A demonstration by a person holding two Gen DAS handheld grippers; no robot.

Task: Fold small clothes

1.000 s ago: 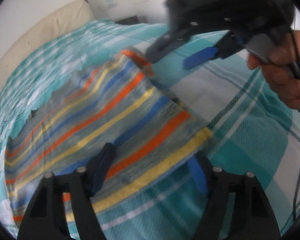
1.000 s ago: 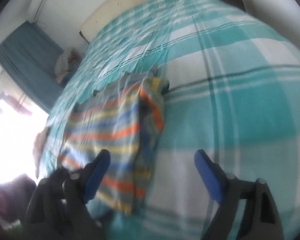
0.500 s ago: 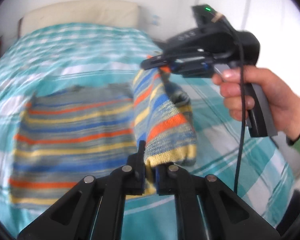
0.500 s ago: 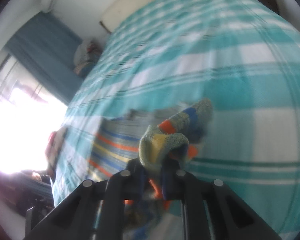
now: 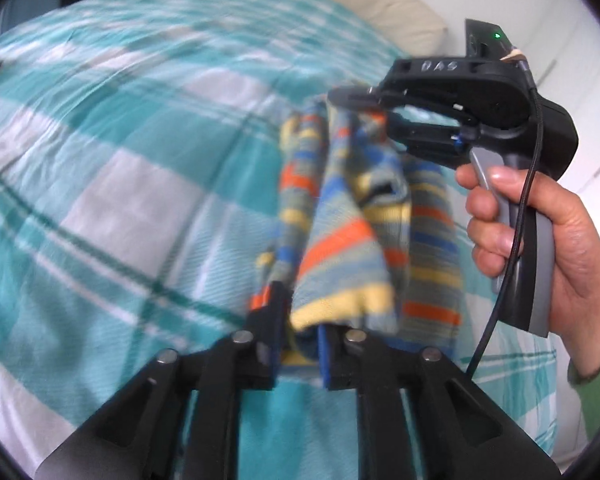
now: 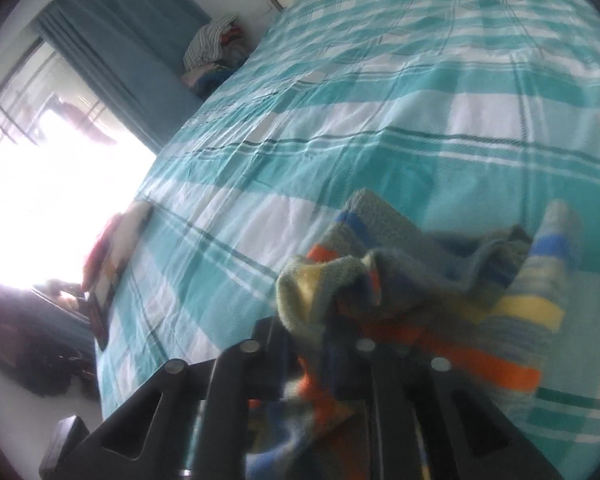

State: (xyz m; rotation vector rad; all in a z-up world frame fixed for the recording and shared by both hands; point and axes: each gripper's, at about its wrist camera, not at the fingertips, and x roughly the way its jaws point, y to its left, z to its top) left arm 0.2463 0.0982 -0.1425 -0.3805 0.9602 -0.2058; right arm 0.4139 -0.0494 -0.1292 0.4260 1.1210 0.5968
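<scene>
Teal checked bedspread (image 5: 132, 168) | striped knit garment (image 5: 340, 248) bunched, lifted | left gripper (image 5: 302, 344) and right gripper (image 6: 320, 344) jaws just easing wider, garment's edge between each pair, both still clamping it

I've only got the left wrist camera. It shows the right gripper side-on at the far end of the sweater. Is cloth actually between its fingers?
Observer: Yes. The right gripper has just been opening its jaws, and the striped sweater is bunched between them and draped over its fingers.
Operator: What's in the room ahead of that gripper?
Observer: A bright window with a teal curtain drawn beside it.
</scene>
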